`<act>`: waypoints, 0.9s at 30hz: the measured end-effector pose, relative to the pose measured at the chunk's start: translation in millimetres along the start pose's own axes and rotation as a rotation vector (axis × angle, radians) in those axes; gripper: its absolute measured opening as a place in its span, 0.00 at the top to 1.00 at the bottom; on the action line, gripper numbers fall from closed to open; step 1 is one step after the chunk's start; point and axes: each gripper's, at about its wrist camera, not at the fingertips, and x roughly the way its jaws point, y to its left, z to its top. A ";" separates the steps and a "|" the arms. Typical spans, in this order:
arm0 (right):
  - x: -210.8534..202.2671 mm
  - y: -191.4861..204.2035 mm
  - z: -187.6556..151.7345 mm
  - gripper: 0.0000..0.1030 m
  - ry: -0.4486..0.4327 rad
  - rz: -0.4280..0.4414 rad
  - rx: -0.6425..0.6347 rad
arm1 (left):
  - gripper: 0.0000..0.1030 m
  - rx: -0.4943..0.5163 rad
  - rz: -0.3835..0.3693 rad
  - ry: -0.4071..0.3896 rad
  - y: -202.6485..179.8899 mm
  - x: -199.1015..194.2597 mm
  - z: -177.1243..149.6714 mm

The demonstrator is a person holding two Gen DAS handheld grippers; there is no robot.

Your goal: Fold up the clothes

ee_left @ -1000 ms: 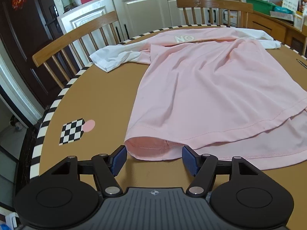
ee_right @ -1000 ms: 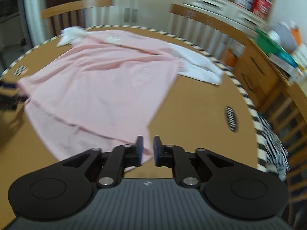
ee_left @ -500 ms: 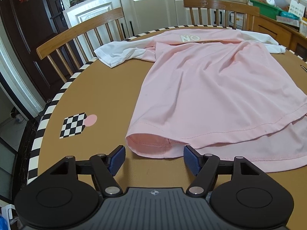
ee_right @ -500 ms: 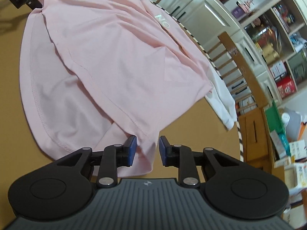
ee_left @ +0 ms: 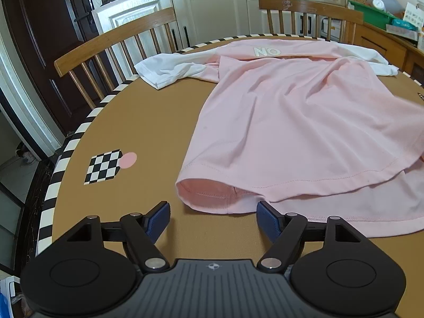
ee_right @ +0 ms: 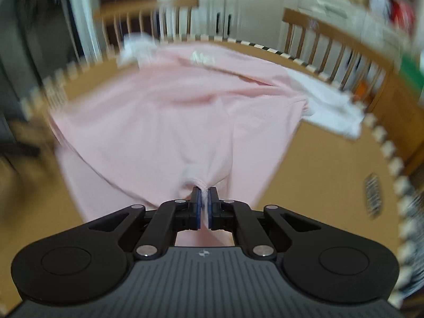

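A pink shirt with white sleeves (ee_left: 296, 122) lies spread on the round brown table (ee_left: 148, 122), hem toward me, white lettering near the collar. My left gripper (ee_left: 213, 213) hovers just short of the hem's near left corner. Its jaws are opening wide, the blue pads either side of the rolled hem without touching it. In the blurred right wrist view my right gripper (ee_right: 204, 198) is shut on the pink shirt (ee_right: 172, 116) at its hem corner, which is pinched between the blue pads and lifted into a ridge.
Wooden chairs (ee_left: 114, 50) stand around the far side of the table, with white cabinets behind. A checkered sticker with a pink dot (ee_left: 104, 169) lies near the table's striped left rim. A cluttered sideboard (ee_left: 381, 26) is at the right.
My right gripper swung round and shut on the hem corner, pulling the cloth up. My left gripper's jaws spread a little wider while staying in place.
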 end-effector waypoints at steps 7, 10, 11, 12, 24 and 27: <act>-55.4 -28.8 24.3 0.96 -0.129 0.110 0.227 | 0.23 -0.022 -0.002 0.007 -0.1 1.3 1.5; -75.2 -42.1 34.1 0.96 -0.175 0.093 0.255 | 0.23 -0.054 -0.023 0.020 -0.6 1.7 3.4; -79.1 -44.9 36.0 0.96 -0.181 0.079 0.253 | 0.23 -0.069 -0.038 0.021 -1.1 0.9 3.6; -81.7 -46.8 37.6 0.96 -0.180 0.072 0.247 | 0.23 -0.087 -0.055 0.020 -2.1 -0.3 3.7; -95.8 -50.9 45.5 0.96 -0.222 0.078 0.282 | 0.17 -0.069 -0.042 -0.017 -25.2 7.2 5.9; -107.9 -51.8 54.1 0.96 -0.272 0.081 0.283 | 0.16 -0.054 -0.030 -0.023 -26.7 9.8 9.2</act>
